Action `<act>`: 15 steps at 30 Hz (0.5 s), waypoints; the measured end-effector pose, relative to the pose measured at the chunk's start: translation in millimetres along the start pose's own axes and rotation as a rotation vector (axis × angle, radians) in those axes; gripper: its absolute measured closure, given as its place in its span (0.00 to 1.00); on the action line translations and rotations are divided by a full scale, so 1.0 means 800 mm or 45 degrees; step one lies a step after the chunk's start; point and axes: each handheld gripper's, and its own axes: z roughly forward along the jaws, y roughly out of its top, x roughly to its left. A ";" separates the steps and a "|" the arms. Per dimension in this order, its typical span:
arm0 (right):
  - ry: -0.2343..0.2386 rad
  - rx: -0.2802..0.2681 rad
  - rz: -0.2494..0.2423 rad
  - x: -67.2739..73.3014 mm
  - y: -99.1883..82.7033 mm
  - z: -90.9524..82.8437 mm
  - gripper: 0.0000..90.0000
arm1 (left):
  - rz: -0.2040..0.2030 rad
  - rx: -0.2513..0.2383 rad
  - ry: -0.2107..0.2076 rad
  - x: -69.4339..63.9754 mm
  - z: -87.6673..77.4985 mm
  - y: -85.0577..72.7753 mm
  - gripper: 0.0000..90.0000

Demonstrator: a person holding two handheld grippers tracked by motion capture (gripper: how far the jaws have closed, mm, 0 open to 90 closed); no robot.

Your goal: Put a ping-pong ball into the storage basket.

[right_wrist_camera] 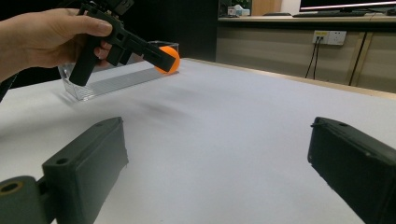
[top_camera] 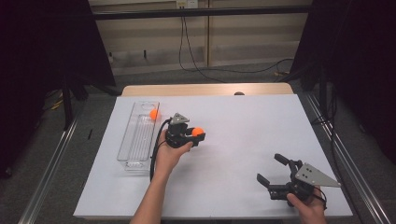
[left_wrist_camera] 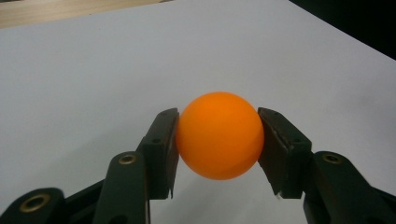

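Note:
An orange ball [left_wrist_camera: 219,135] sits clamped between the two black jaws of my left gripper [top_camera: 198,133], held above the white table sheet [top_camera: 243,135] left of centre. In the right gripper view that same ball [right_wrist_camera: 169,59] shows at the tip of the left gripper, raised off the sheet. A second orange ball [top_camera: 154,114] lies in the far end of a clear plastic tray [top_camera: 137,149] at the left. My right gripper [top_camera: 272,169] stands open near the front right corner, nothing between its jaws [right_wrist_camera: 219,158].
The clear tray [right_wrist_camera: 112,80] runs lengthwise along the sheet's left side, just left of my left hand. A wooden table edge [top_camera: 205,88] shows beyond the sheet. Black cable [top_camera: 154,154] trails from the left gripper along the forearm.

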 end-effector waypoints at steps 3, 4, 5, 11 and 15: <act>-0.001 0.000 0.001 0.000 0.000 0.000 0.05 | 0.001 -0.003 0.003 0.001 0.000 0.000 0.56; 0.000 0.000 0.000 0.000 0.000 0.000 0.05 | 0.003 0.001 0.006 0.001 -0.001 0.000 0.56; 0.000 0.000 0.002 0.000 0.000 0.000 0.05 | 0.003 0.003 0.009 0.002 -0.001 0.000 0.56; -0.001 0.000 0.000 0.000 0.000 0.000 0.05 | -0.007 -0.001 0.024 0.006 -0.005 0.000 0.56; 0.000 -0.001 0.000 0.000 0.000 0.000 0.05 | -0.014 -0.004 0.031 0.008 -0.009 0.001 0.56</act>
